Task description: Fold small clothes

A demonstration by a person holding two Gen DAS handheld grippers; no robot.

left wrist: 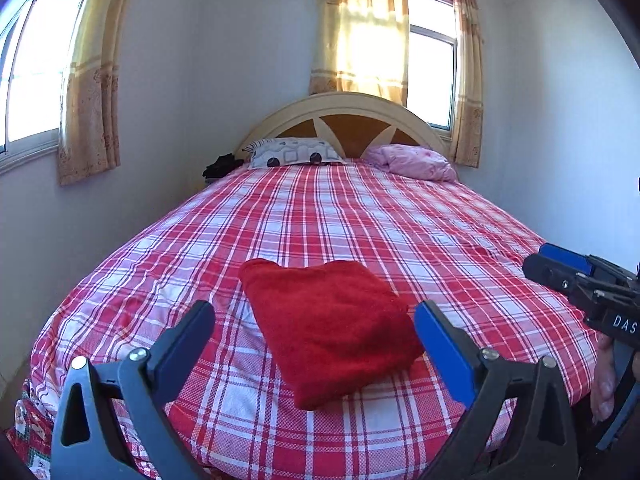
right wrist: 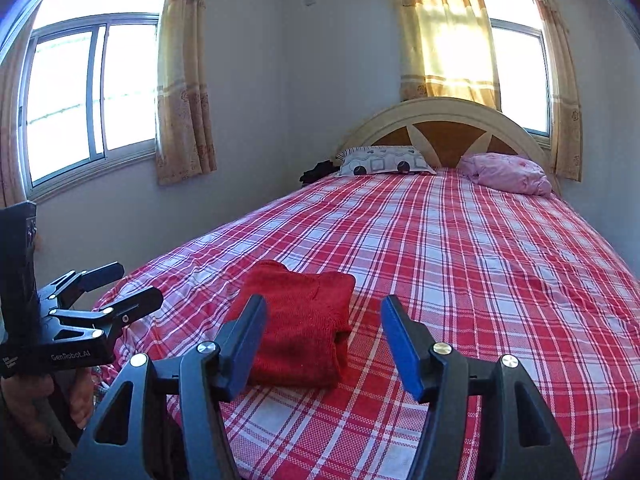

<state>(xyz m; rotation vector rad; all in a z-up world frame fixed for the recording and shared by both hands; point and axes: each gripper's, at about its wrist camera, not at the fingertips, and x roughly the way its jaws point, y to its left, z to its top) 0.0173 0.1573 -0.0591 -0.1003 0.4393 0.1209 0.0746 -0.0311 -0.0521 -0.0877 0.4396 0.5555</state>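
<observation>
Hovering with both jaws wide and empty over folded red sweater (left wrist: 328, 328) at lower centre, risking snagging and unfolding.

A folded red garment (right wrist: 304, 324) lies on the checked red and white bedspread (right wrist: 460, 280) near the bed's foot edge, toward its left side, with a patterned pillow (right wrist: 384, 162) and a pink pillow (right wrist: 508, 174) at the head edge against the arched headboard (right wrist: 444, 120). The right gripper (right wrist: 324, 344) hangs above the bedspread with its jaws apart and nothing between them, its left finger in front of the garment. At the left, beyond the bed's foot corner, the left gripper (right wrist: 132, 284) is held in a hand (right wrist: 80, 400), jaws parted and empty.
</observation>
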